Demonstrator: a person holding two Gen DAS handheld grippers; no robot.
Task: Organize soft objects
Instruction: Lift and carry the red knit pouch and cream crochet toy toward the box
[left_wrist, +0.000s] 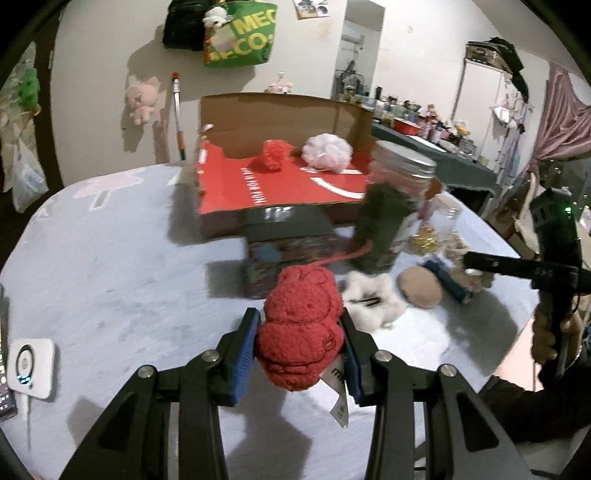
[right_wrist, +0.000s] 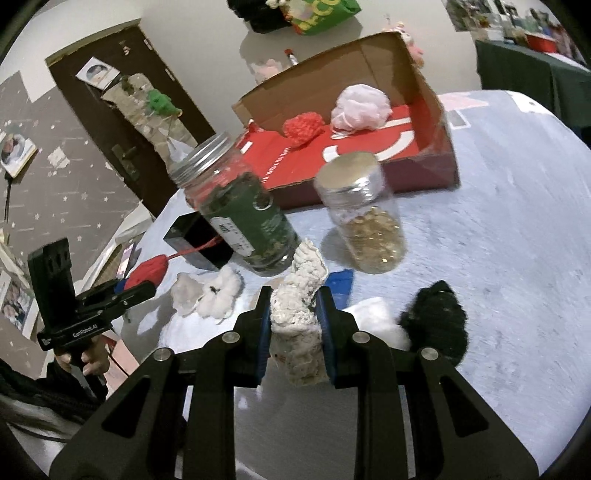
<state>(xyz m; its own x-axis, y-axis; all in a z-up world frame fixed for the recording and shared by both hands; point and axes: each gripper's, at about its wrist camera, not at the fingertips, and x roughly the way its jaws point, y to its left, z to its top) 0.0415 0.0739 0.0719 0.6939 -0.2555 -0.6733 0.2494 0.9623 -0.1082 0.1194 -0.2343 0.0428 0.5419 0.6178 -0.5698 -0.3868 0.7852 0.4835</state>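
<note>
My left gripper (left_wrist: 299, 350) is shut on a red crocheted toy (left_wrist: 301, 328) with a white tag, held above the table; the same gripper (right_wrist: 138, 290) and red toy (right_wrist: 151, 271) show at the left of the right wrist view. My right gripper (right_wrist: 293, 325) is shut on a cream knitted piece (right_wrist: 301, 317). An open cardboard box (left_wrist: 280, 110) with a red floor stands at the back, with a red pom-pom (left_wrist: 273, 155) and a pink mesh puff (left_wrist: 327, 151) inside. On the table lie a white fluffy item (right_wrist: 210, 295), a black fuzzy item (right_wrist: 437, 321) and a tan round pad (left_wrist: 421, 291).
Two glass jars stand in front of the box: one with dark green contents (right_wrist: 240, 206), one with gold pieces (right_wrist: 364, 214). A black box (right_wrist: 197, 240) sits behind the green jar. A white device (left_wrist: 31, 367) lies at the table's left edge. A blue item (right_wrist: 340, 284) lies near the jars.
</note>
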